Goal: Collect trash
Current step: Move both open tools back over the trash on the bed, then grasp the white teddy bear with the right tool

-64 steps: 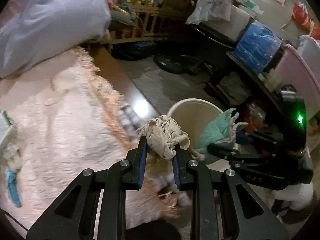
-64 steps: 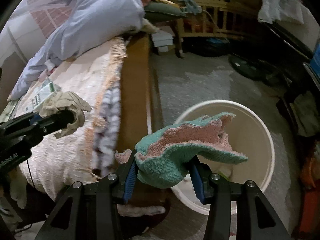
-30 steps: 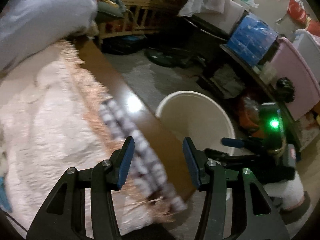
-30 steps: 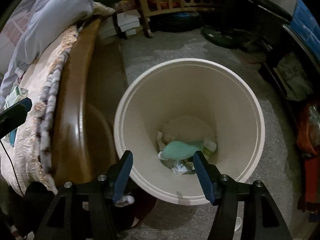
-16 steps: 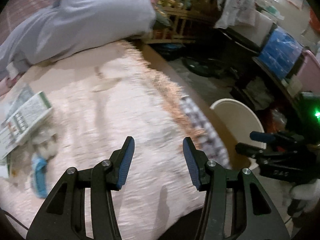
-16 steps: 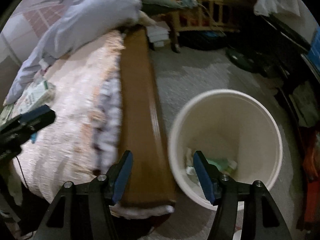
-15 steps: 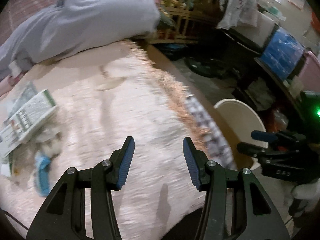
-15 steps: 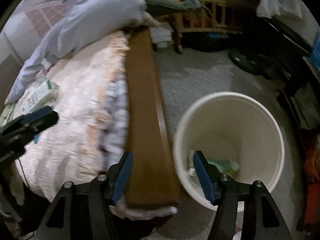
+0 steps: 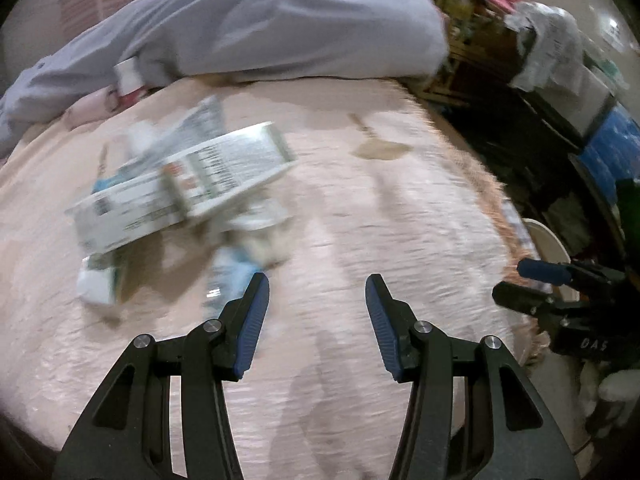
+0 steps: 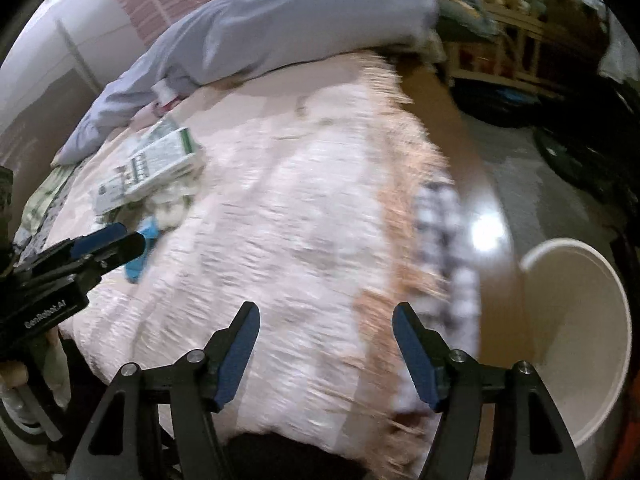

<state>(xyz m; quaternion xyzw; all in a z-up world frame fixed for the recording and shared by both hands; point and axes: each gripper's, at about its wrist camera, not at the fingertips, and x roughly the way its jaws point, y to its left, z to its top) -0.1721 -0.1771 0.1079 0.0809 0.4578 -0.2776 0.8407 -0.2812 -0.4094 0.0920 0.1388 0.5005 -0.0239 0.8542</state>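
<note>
A pile of trash lies on the pink bedspread [image 9: 360, 240]: white printed cartons [image 9: 188, 184], a small white box [image 9: 98, 286] and a blue wrapper [image 9: 228, 276]. My left gripper [image 9: 316, 292] is open and empty, just right of the blue wrapper. My right gripper [image 10: 324, 320] is open and empty over the bedspread's fringed edge. The cream bin [image 10: 580, 328] stands on the floor to its right, its rim [image 9: 548, 240] showing in the left wrist view. The cartons [image 10: 160, 160] and blue wrapper [image 10: 142, 252] also show in the right wrist view, behind the left gripper [image 10: 112, 240].
A grey-lilac duvet [image 9: 260, 28] is heaped at the far side of the bed. The brown wooden bed rail [image 10: 472, 184] runs between bedspread and bin. Wooden shelving [image 10: 512, 20] and dark clutter stand beyond the floor. The right gripper [image 9: 532, 276] shows at the right.
Both grippers have let their cloths fall into the bin and stand open. Both have swung left from the bin back over the bed, the left one toward the trash pile.
</note>
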